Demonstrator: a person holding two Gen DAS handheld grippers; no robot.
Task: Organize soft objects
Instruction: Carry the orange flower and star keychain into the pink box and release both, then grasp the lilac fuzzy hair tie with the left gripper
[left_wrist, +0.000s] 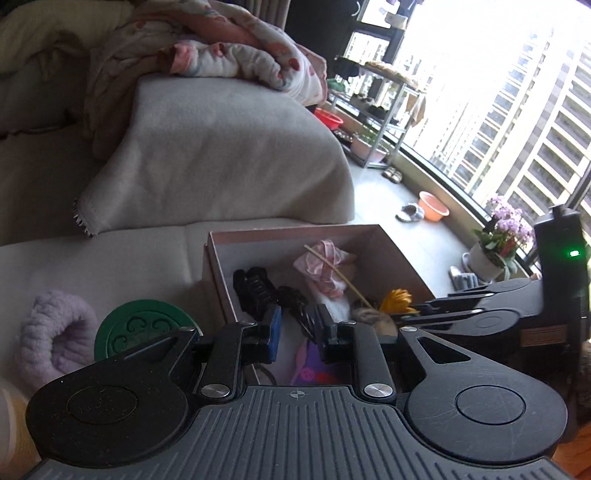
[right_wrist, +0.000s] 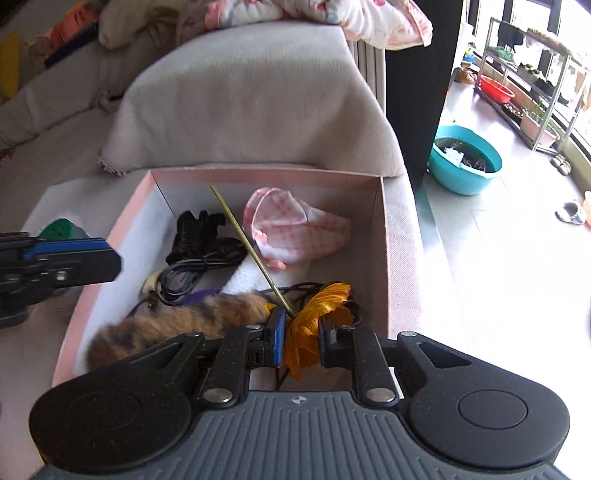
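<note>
A pink cardboard box (right_wrist: 384, 236) sits on the grey sofa seat and also shows in the left wrist view (left_wrist: 218, 280). It holds a pink checked cloth (right_wrist: 295, 232), black cables (right_wrist: 195, 254), a brown furry toy (right_wrist: 177, 325) and an orange fabric flower (right_wrist: 317, 310) on a thin stick (right_wrist: 251, 251). My right gripper (right_wrist: 301, 341) is partly closed around the orange flower inside the box. My left gripper (left_wrist: 295, 332) hovers open and empty over the box's near left side. A lilac fluffy ring (left_wrist: 55, 332) lies on the seat left of the box.
A green round lid (left_wrist: 144, 325) sits between the lilac ring and the box. A grey draped armrest (right_wrist: 258, 103) rises behind the box with a floral quilt (right_wrist: 369, 18) on top. A teal basin (right_wrist: 465, 158) and plant shelves (right_wrist: 532, 92) stand on the floor at the right.
</note>
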